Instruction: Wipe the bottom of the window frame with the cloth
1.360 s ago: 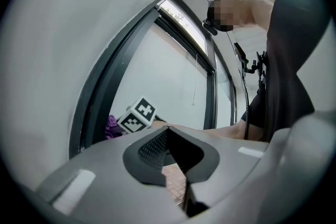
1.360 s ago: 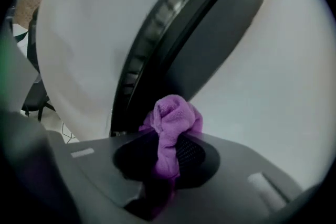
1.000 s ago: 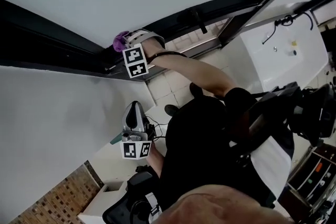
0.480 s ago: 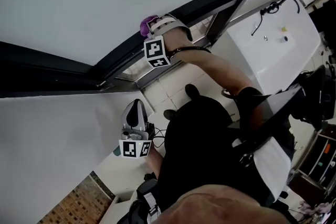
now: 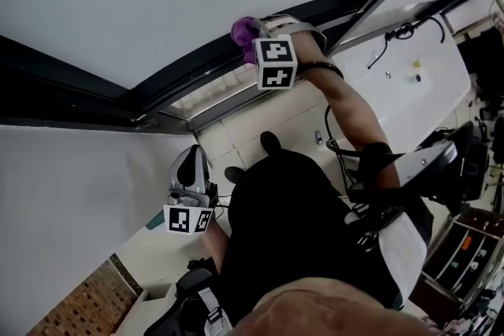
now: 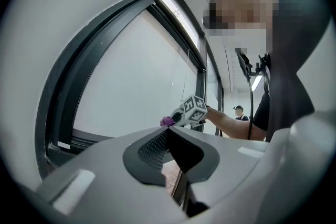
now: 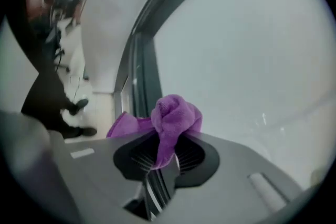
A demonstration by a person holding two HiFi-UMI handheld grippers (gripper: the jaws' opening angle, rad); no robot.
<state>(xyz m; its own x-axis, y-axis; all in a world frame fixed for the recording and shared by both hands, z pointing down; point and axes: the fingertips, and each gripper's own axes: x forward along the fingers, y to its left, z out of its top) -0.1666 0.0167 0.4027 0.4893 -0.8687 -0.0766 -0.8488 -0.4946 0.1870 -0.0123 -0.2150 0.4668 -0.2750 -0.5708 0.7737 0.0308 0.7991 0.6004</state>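
Observation:
A purple cloth (image 5: 245, 33) is bunched against the dark bottom rail of the window frame (image 5: 189, 67). My right gripper (image 5: 256, 39) is shut on that cloth (image 7: 173, 119), which bulges out past the closed jaws beside the dark frame (image 7: 142, 60). My left gripper (image 5: 187, 169) hangs low by the person's body, away from the window, with its jaws closed and nothing between them. From the left gripper view I see my right gripper (image 6: 178, 119), its marker cube (image 6: 193, 110) and the cloth (image 6: 167, 121) at the frame (image 6: 68, 92).
White glass fills the window above the rail. A white countertop (image 5: 409, 83) with small items and a cable lies to the right. The floor below is tiled (image 5: 260, 118), and a brick-patterned surface (image 5: 87, 303) shows at lower left. Another person (image 6: 239, 112) stands far off.
My right gripper has slid rightward along the bottom rail with the cloth. The left gripper has stayed low near the body.

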